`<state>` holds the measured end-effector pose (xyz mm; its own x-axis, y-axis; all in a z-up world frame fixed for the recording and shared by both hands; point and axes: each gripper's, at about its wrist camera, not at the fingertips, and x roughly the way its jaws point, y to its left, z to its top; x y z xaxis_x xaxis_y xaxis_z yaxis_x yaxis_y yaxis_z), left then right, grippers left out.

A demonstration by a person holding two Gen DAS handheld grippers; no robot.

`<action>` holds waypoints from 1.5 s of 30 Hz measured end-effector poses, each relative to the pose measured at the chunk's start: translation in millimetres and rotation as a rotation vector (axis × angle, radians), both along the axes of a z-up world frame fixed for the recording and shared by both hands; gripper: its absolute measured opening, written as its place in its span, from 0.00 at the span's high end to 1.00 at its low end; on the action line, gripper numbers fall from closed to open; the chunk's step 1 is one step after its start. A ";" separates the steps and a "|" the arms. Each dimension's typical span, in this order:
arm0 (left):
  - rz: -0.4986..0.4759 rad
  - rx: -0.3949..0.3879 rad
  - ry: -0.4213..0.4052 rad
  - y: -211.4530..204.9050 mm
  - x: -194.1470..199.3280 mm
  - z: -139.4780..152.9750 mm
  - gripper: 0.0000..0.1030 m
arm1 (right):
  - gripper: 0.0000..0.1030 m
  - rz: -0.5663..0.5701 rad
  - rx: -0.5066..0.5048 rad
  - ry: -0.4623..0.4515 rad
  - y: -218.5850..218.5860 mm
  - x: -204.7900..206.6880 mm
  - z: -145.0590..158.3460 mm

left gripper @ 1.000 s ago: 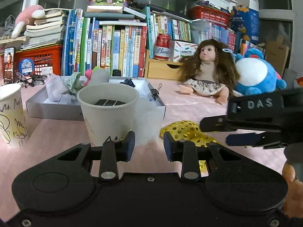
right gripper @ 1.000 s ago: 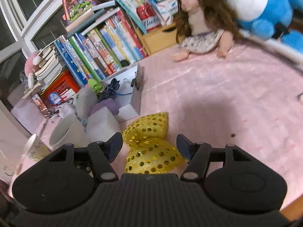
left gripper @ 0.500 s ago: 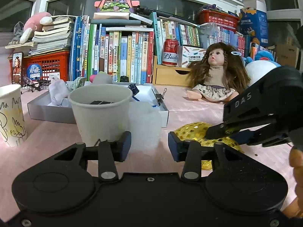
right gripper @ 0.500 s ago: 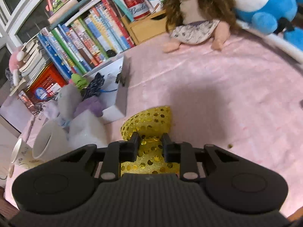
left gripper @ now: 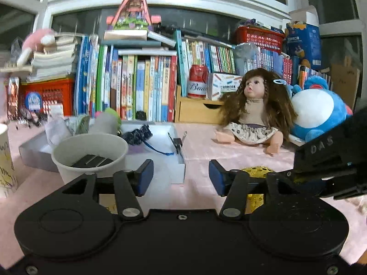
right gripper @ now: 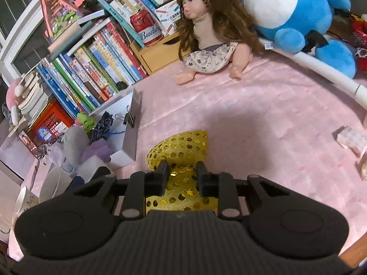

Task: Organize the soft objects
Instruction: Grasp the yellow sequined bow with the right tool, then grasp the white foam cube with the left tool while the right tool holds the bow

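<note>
1. The pink table point(right gripper: 263, 119) is crowded, with a row of books point(left gripper: 142, 87) at the back.
2. A blue plush toy point(right gripper: 296, 6) and a doll point(right gripper: 206, 27) sit near the books, outside any container; judging by that, sorting is far from finished.
3. A shallow white box point(right gripper: 129, 137) already holds a few soft pieces, so part of the work looks done.
4. A paper cup point(left gripper: 91, 155) stands in front of the box.
5. The gold sequin bow point(right gripper: 181, 151) lies on the table beside the box.
6. The right gripper point(right gripper: 181, 174) is clamped on the bow's middle.
7. The left gripper point(left gripper: 181, 176) is opening, with nothing between its jaws.
</note>
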<state>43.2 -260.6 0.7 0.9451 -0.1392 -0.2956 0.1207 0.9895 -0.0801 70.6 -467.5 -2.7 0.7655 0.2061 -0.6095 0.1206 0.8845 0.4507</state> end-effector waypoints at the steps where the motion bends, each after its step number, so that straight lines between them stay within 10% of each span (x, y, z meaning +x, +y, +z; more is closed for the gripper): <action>1: -0.025 -0.004 0.031 -0.4 3.6 1.0 0.47 | 0.70 -0.004 0.001 -0.002 -1.0 -0.3 0.7; 10: -0.265 -0.017 0.183 -12.1 -4.0 3.6 0.45 | 0.70 -0.025 0.006 0.005 -5.1 -0.3 -1.2; 23: -0.087 0.062 0.044 -5.7 -13.6 2.3 0.17 | 0.69 0.008 -0.045 0.030 3.7 3.6 -9.2; 27: -0.071 0.071 0.079 -11.2 1.1 -0.7 0.16 | 0.52 0.018 -0.065 0.033 3.7 3.8 -9.5; 45: -0.090 0.057 0.270 -20.5 42.1 -26.8 0.28 | 0.38 0.027 -0.047 0.068 -1.3 7.8 -26.1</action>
